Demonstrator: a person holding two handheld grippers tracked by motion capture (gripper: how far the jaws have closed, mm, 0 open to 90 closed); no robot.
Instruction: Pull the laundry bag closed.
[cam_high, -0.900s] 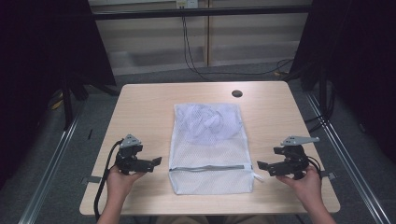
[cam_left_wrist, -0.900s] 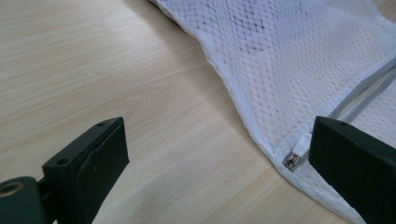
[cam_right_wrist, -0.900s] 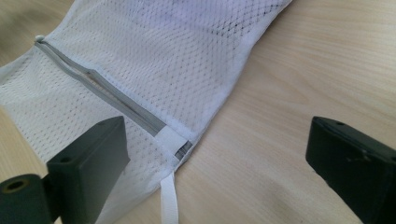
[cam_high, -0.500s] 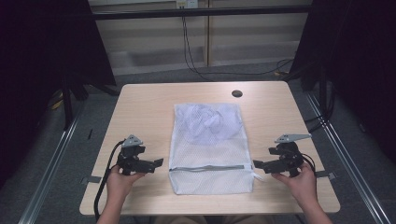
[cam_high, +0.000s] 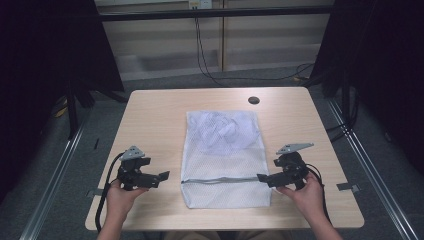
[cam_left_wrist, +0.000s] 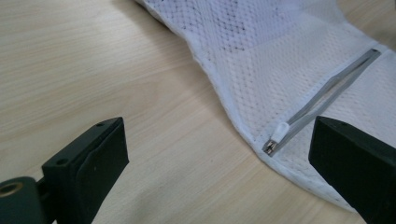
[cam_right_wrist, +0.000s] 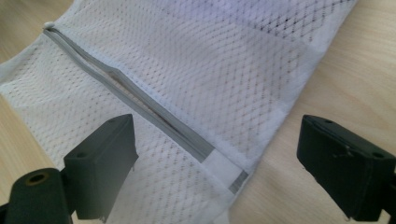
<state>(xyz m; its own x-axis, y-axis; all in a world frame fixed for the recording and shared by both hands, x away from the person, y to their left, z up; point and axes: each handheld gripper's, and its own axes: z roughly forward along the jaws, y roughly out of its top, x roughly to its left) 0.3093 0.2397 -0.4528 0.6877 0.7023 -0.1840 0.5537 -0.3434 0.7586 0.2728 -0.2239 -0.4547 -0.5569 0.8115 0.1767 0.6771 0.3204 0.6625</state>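
Observation:
A white mesh laundry bag (cam_high: 225, 160) lies flat on the middle of the wooden table (cam_high: 155, 115), with a crumpled white garment (cam_high: 222, 129) showing through its far half. A grey zipper (cam_high: 225, 180) runs across its near part. In the left gripper view the zipper's white pull (cam_left_wrist: 279, 134) sits at the bag's (cam_left_wrist: 289, 56) edge. My left gripper (cam_high: 162, 176) is open, just left of the bag. My right gripper (cam_high: 262, 178) is open at the bag's right edge, over the zipper's end (cam_right_wrist: 222, 165). Nothing is held between either pair of jaws.
A round dark cable hole (cam_high: 253, 100) sits near the table's far edge. Black curtains and metal frame rails flank the table. Cables hang down the back wall (cam_high: 200, 45).
Both grippers have moved inward toward the bag's sides; the right one has come up to the bag's right edge by the zipper. The bag has not moved.

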